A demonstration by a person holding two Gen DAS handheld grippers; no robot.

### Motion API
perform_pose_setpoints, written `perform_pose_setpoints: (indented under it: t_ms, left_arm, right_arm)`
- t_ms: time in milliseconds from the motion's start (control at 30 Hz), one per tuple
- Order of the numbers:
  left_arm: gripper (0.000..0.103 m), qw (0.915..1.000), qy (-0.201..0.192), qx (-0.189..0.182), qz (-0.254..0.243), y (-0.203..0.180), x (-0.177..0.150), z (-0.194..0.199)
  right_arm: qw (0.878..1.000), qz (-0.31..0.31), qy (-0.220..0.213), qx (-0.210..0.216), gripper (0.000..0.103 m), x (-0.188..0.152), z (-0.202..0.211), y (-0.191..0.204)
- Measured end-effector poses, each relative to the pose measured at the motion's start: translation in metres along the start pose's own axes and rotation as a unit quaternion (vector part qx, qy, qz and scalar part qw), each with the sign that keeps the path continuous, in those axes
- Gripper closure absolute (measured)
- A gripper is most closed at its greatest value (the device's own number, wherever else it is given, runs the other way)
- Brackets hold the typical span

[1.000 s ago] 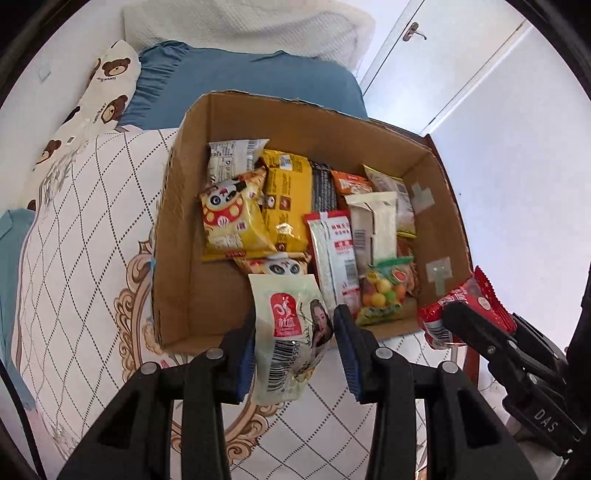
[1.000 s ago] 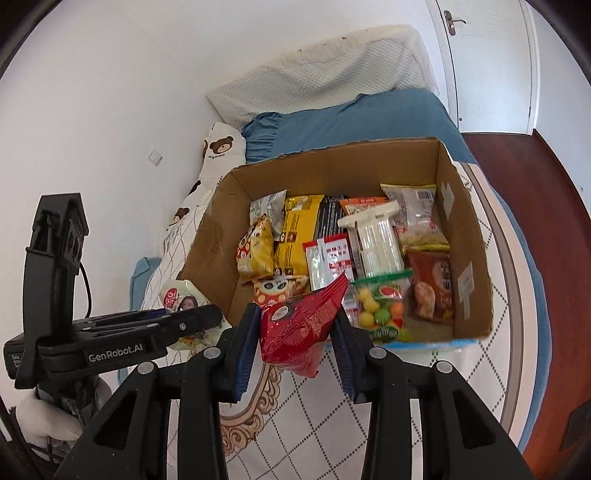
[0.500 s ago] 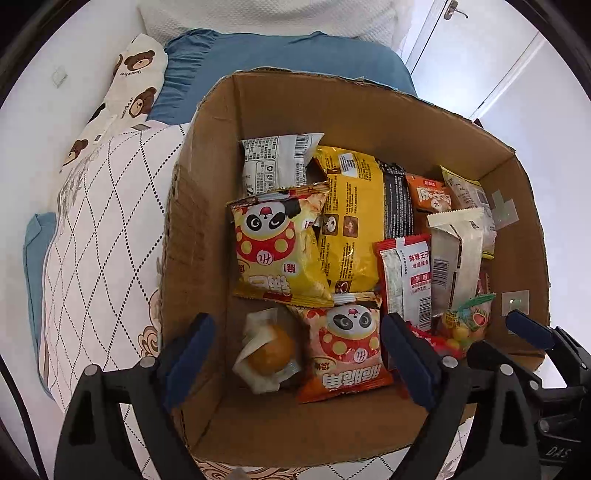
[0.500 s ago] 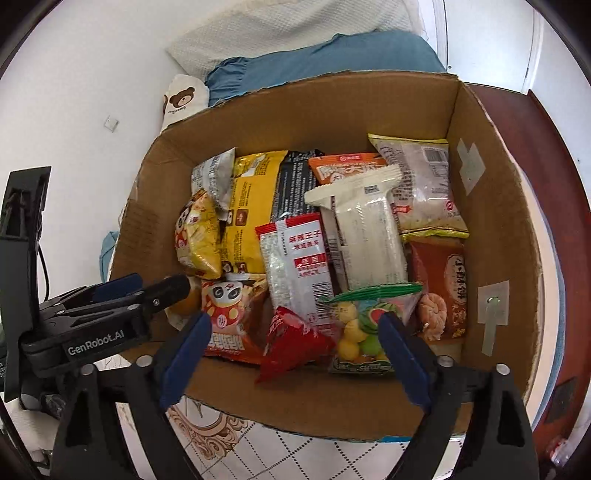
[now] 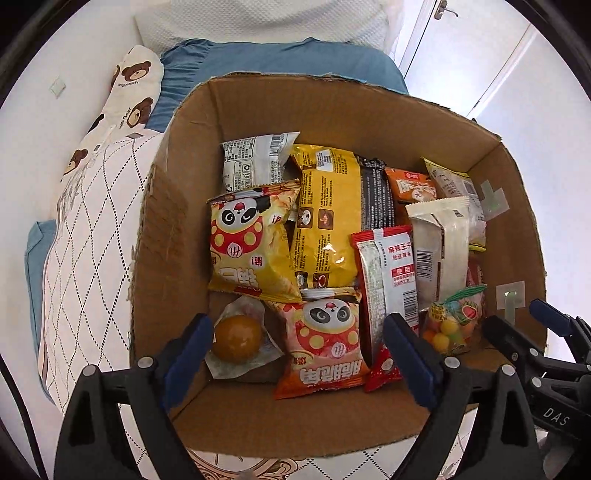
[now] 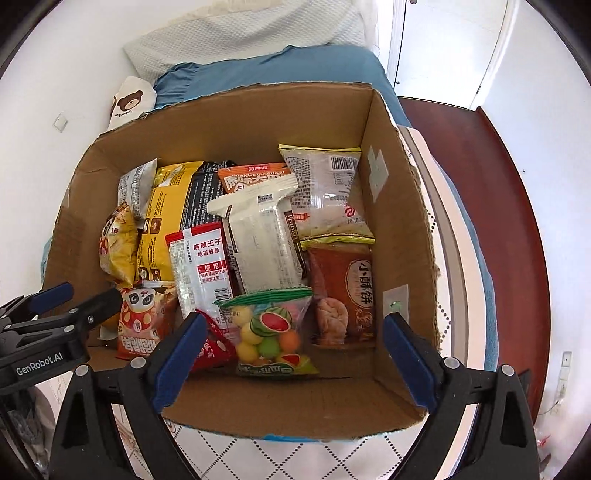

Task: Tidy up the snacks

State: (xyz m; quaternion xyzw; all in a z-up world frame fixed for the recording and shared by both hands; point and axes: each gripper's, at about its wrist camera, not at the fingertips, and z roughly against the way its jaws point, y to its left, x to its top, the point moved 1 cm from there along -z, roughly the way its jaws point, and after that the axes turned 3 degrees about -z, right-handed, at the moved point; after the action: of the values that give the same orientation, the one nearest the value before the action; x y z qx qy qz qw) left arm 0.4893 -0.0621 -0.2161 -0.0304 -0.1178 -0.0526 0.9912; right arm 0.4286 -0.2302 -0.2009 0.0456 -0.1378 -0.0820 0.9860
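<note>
An open cardboard box (image 5: 177, 258) (image 6: 399, 240) on the bed holds several snack packs. My left gripper (image 5: 295, 325) hangs open over its near left corner, above a clear-wrapped round brown pastry (image 5: 236, 338) and an orange panda pack (image 5: 325, 343), gripping neither. My right gripper (image 6: 294, 319) is over the near right part, its jaws opening, with nothing pressed between them. Below it lie a red packet (image 6: 212, 349) (image 5: 382, 369) and a bag of fruit candies (image 6: 271, 332). Each gripper shows at the edge of the other's view: the right gripper (image 5: 524, 328), the left gripper (image 6: 74, 297).
The box stands on a white quilted bedcover (image 5: 92, 240). Behind it lie a blue pillow (image 5: 277, 62), a bear-print pillow (image 5: 129, 96) and a white textured pillow (image 6: 240, 33). A white door (image 6: 443, 48) and red-brown floor (image 6: 480, 177) are at the right.
Both grippers opened and let their packets drop into the box: the pastry pack on the left, the red packet on the right. Both moved down and forward over the box.
</note>
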Motion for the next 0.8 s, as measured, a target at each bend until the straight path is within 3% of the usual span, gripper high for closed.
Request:
perform_pose_setpoints:
  t_ms: [67,233,800]
  left_arm:
    - [0.009,1.0,-0.007,-0.002,0.001,0.0,-0.003,0.007]
    - [0.009,0.9987,-0.039,0.034,-0.003,-0.002,-0.015,0.035]
    - [0.009,0.9875,-0.157,0.019,-0.002,-0.008,-0.102,0.156]
  right_arm:
    - [1.0,0.001,-0.006,0.0,0.005,-0.003,0.005,0.002]
    - [0.999,0.009,-0.033,0.002,0.005,-0.015,0.032,0.005]
    - [0.987,0.027,-0.157,0.027,0.001,-0.097,0.173,0.012]
